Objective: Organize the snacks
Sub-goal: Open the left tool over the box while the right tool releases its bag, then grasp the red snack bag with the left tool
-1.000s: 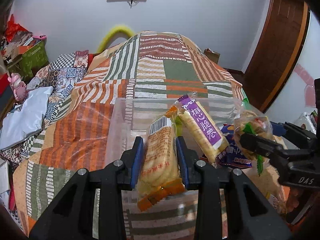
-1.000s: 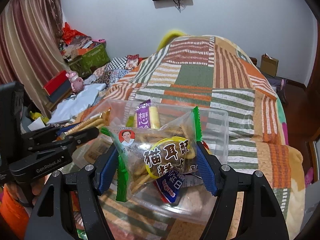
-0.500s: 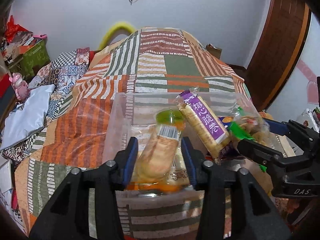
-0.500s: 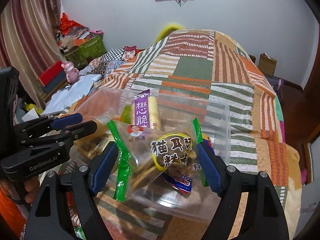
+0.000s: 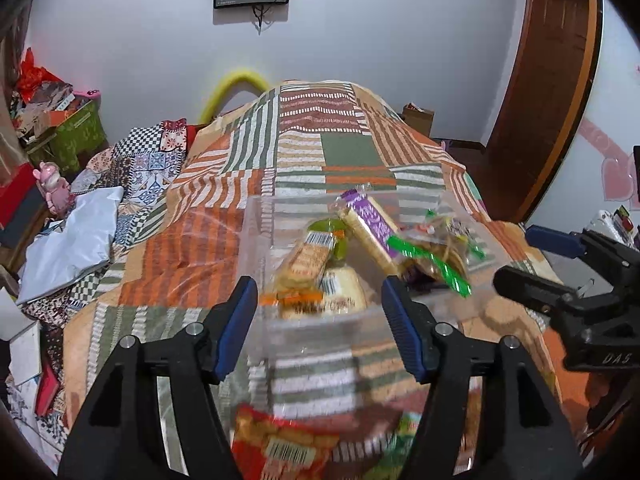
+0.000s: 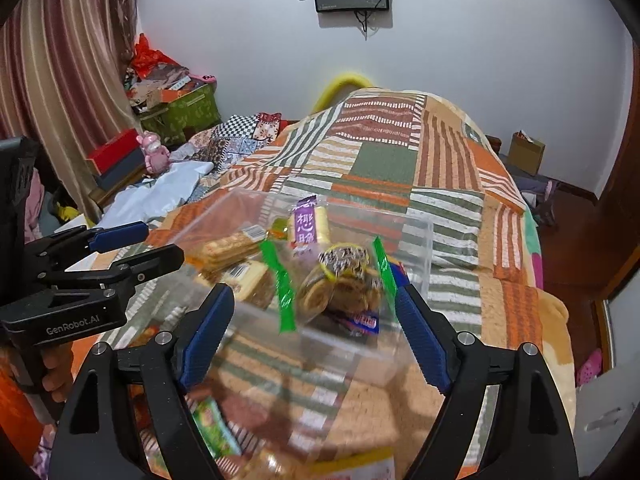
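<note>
A clear plastic bin (image 5: 256,240) (image 6: 416,248) sits on the patchwork bed. In it lie an orange biscuit pack (image 5: 306,260) (image 6: 230,246), a purple-labelled biscuit pack (image 5: 370,224) (image 6: 308,226) and a clear cookie bag with green ends (image 5: 436,246) (image 6: 340,276). My left gripper (image 5: 320,320) is open and empty, just in front of the bin. My right gripper (image 6: 316,332) is open and empty, at the bin's near side; it also shows in the left wrist view (image 5: 560,264).
More snack packs lie blurred below the grippers: a red one (image 5: 280,444) and a green one (image 6: 212,424). A white cloth (image 5: 68,240) and boxes (image 6: 180,112) are to the left. A wooden door (image 5: 540,92) is at the right.
Both grippers opened and let go: the orange pack and the cookie bag now lie in the bin. Both grippers pulled back and up from the bin.
</note>
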Demonstrator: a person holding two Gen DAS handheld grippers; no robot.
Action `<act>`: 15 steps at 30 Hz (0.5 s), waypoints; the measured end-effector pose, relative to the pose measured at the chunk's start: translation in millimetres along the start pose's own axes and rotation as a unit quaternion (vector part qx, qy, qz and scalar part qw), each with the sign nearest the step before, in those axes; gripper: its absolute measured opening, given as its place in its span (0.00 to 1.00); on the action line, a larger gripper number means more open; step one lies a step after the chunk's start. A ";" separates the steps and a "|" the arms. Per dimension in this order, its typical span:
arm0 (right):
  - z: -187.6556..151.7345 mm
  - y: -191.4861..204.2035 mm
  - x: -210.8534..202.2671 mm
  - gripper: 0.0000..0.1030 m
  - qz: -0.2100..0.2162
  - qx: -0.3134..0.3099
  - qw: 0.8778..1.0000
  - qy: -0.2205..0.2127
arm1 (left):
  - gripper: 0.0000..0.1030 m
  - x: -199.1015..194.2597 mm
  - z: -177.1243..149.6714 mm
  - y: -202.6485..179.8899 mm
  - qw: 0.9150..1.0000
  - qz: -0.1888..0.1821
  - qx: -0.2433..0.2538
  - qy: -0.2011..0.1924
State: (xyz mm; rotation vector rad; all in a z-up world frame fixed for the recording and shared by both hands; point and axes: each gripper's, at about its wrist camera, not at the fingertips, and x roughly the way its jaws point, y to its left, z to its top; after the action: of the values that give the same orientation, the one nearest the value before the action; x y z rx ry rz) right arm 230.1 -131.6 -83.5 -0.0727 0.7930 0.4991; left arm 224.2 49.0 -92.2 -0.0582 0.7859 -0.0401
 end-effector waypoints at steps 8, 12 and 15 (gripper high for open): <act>-33.7 2.2 -15.2 0.80 0.004 0.015 1.000 0.026 | 0.63 -14.0 -36.6 14.2 0.999 0.010 -0.015 0.031; -53.8 3.5 -17.2 0.80 0.007 0.024 0.998 0.050 | 0.63 -12.8 -56.8 23.4 0.998 0.017 -0.023 0.052; -68.8 1.9 -17.2 0.80 0.020 0.045 0.997 0.065 | 0.63 -11.3 -70.7 31.3 0.997 0.016 -0.033 0.067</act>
State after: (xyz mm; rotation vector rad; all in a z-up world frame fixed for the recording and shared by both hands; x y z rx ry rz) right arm 173.4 -153.8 -119.8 -0.0055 0.9448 0.4996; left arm 166.7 78.2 -136.2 -0.1064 0.9212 0.0129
